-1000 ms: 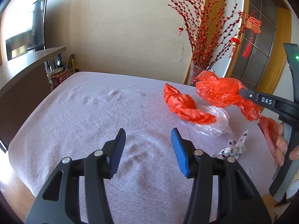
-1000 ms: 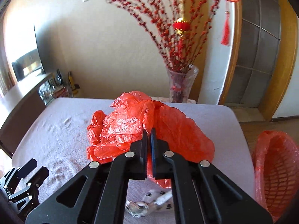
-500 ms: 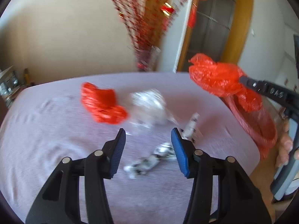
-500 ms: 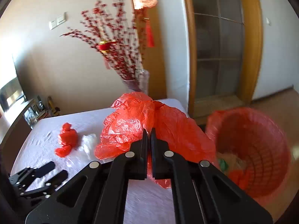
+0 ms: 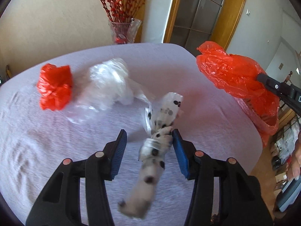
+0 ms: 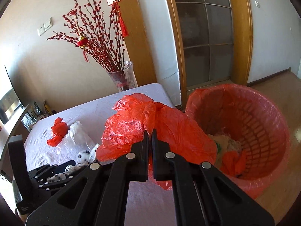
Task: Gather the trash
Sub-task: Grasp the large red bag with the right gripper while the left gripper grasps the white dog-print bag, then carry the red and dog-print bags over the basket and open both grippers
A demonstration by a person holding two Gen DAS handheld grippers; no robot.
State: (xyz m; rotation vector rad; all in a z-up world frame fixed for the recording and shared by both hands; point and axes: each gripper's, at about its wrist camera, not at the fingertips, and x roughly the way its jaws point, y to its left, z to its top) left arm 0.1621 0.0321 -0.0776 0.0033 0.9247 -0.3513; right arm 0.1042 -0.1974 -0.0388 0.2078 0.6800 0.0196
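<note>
My left gripper (image 5: 149,134) is open over the white-clothed table (image 5: 56,150), its blue pads on either side of a crumpled white wrapper with black spots (image 5: 163,116). The wrapper touches the right pad. My right gripper (image 6: 150,131) is shut on a red plastic bag (image 6: 131,130) and holds it in the air beside a red mesh trash basket (image 6: 263,131) lined with a red bag. The same held bag shows in the left wrist view (image 5: 235,73). A second crumpled red bag (image 5: 54,86) and a clear plastic bag (image 5: 107,82) lie on the table.
A glass vase of red berry branches (image 6: 122,77) stands at the table's far corner. The basket stands on the wooden floor off the table's right edge and holds some trash (image 6: 231,156). A door (image 6: 205,33) is behind it. A dark counter (image 6: 11,116) is at left.
My left gripper swung right and moved in over the spotted wrapper, which now lies between its pads. My right gripper carried the red bag right, to beside the basket.
</note>
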